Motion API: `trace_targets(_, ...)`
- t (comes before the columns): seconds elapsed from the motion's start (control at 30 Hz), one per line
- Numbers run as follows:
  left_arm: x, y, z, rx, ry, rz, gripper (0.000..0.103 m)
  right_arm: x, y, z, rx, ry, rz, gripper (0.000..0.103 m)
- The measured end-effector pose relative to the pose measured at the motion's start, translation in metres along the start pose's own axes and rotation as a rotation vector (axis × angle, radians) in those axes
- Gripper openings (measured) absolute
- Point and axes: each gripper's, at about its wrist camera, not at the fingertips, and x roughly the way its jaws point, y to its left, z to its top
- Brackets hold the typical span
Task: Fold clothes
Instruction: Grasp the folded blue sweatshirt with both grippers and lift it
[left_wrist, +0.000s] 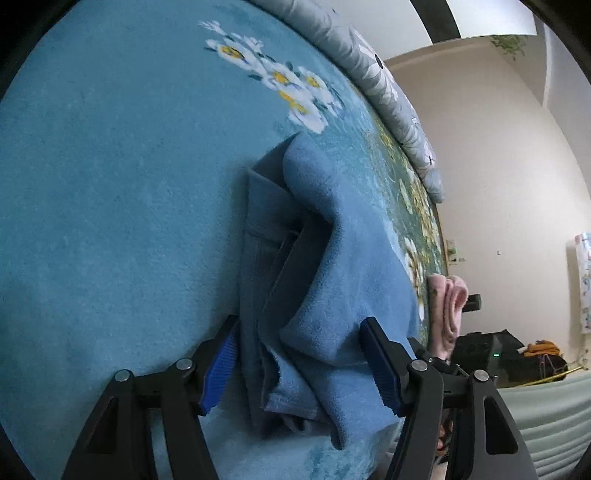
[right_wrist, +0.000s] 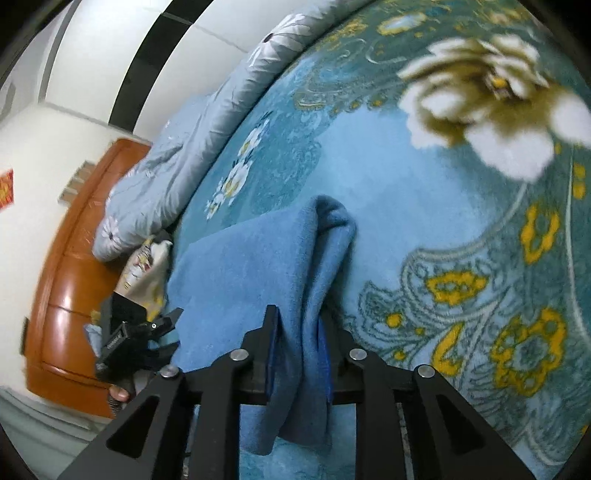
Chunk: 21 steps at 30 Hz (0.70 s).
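Observation:
A blue fleece garment (left_wrist: 325, 295) lies bunched on a teal flowered blanket (left_wrist: 110, 203). My left gripper (left_wrist: 301, 363) is open, its blue pads on either side of the garment's folds, not pinching them. In the right wrist view the same garment (right_wrist: 251, 273) hangs in a thick fold. My right gripper (right_wrist: 297, 332) is shut on that fold, and cloth droops below the jaws. The left gripper (right_wrist: 140, 332) shows at the left in the right wrist view, at the garment's other edge.
A grey flowered duvet (left_wrist: 388, 85) is rolled along the blanket's far side. A pink cloth (left_wrist: 448, 306) lies at the blanket's edge. A wooden bed frame (right_wrist: 70, 280) and a white wall (left_wrist: 498, 177) are beyond. Dark bags (left_wrist: 491, 347) sit on the floor.

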Motion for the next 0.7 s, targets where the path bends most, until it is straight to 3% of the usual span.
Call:
trace_targets(0.27,-0.005,-0.004,-0.013,0.008,-0.027,0.016,0.067,0.002,-0.007,-0.008,0.060,-0.009,0.058,0.028)
trace_targets(0.3,-0.005,-0.005,-0.013,0.000,-0.038,0.025,0.063,0.001,-0.006,-0.007,0.062,-0.011,0.059,0.027)
trace_targets(0.33,-0.006,-0.005,-0.014,-0.007,-0.049,0.035,0.050,0.000,-0.006,-0.007,0.071,-0.016,0.071,0.024)
trace_targets(0.4,-0.002,-0.005,-0.014,-0.023,-0.054,0.050,0.036,-0.002,-0.004,-0.005,0.086,-0.028,0.097,0.012)
trace_targets(0.5,-0.007,-0.012,-0.019,-0.023,-0.086,0.047,0.021,-0.010,0.005,0.000,0.066,-0.032,0.088,0.010)
trace_targets(0.7,-0.004,-0.050,-0.030,0.031,-0.069,-0.022,0.019,-0.049,0.011,0.022,-0.012,-0.053,0.054,0.010)
